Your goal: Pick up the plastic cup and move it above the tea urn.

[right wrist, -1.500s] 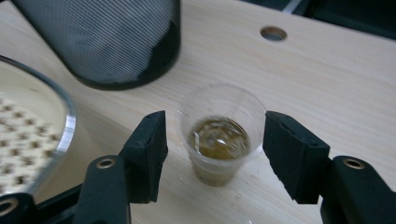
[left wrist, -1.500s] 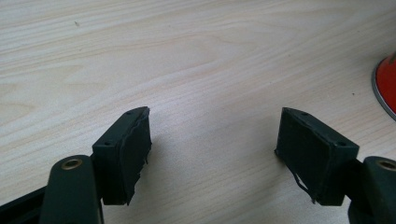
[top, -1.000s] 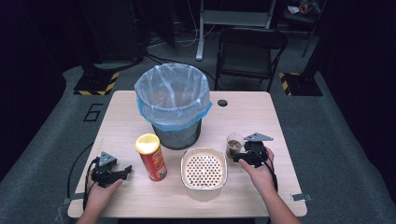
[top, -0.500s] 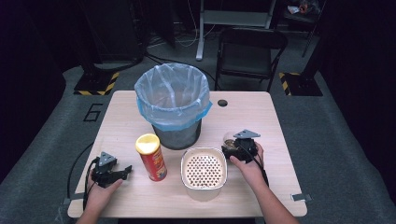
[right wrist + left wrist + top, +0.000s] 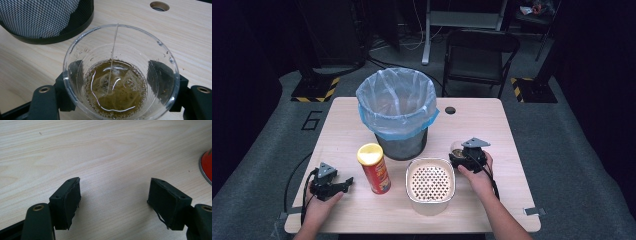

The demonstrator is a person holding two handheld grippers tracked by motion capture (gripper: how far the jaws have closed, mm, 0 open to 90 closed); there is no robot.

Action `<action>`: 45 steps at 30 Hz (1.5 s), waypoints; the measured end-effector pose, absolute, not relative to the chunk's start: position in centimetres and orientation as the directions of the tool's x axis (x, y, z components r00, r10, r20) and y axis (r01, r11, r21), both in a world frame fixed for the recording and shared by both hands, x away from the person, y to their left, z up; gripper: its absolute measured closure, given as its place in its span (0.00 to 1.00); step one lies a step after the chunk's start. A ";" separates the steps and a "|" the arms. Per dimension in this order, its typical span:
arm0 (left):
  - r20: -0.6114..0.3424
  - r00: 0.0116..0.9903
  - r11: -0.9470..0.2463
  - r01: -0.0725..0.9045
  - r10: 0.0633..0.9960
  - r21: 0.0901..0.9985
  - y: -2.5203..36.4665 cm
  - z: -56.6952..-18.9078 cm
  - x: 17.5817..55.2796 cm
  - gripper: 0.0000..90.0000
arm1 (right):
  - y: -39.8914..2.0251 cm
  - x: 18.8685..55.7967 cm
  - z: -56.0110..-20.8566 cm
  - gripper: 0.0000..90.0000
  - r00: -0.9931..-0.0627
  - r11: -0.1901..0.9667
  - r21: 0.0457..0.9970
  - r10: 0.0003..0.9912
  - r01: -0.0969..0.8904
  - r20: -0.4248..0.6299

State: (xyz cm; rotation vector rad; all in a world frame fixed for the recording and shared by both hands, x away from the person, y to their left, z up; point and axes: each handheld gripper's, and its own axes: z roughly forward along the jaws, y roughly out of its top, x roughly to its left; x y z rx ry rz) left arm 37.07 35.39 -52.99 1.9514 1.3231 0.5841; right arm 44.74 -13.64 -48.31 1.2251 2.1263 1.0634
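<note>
Cup clamped in right tool, bin near; left tool apart

Right gripper brought in around the cup

Since a second ago the right gripper has slid leftward across the table, from near the right edge toward the strainer bowl, and now sits just beside it; the clear plastic cup of brownish liquid, which stood just left of that gripper earlier, now stands between its jaws, one black pad showing through each side of the cup wall in the right gripper view; its jaws have just been closing around the cup; whether the pads already press on the wall cannot be told.
</note>
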 end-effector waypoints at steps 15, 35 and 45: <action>-0.014 0.378 -0.237 0.608 0.926 0.758 35.4 -53.0 37.1 0.29 | -15.4 44.0 -48.4 0.38 -0.577 0.331 0.825 0.817 0.459 -0.007; -0.018 0.378 -0.233 0.608 0.926 0.759 35.3 -53.0 37.2 0.29 | -15.9 43.9 -45.4 0.41 -0.696 0.441 0.817 0.715 0.372 -0.068; -0.012 0.380 -0.240 0.606 0.925 0.758 35.4 -53.0 37.2 0.29 | -15.9 43.3 -42.2 0.41 -0.741 0.466 0.818 0.667 0.336 -0.075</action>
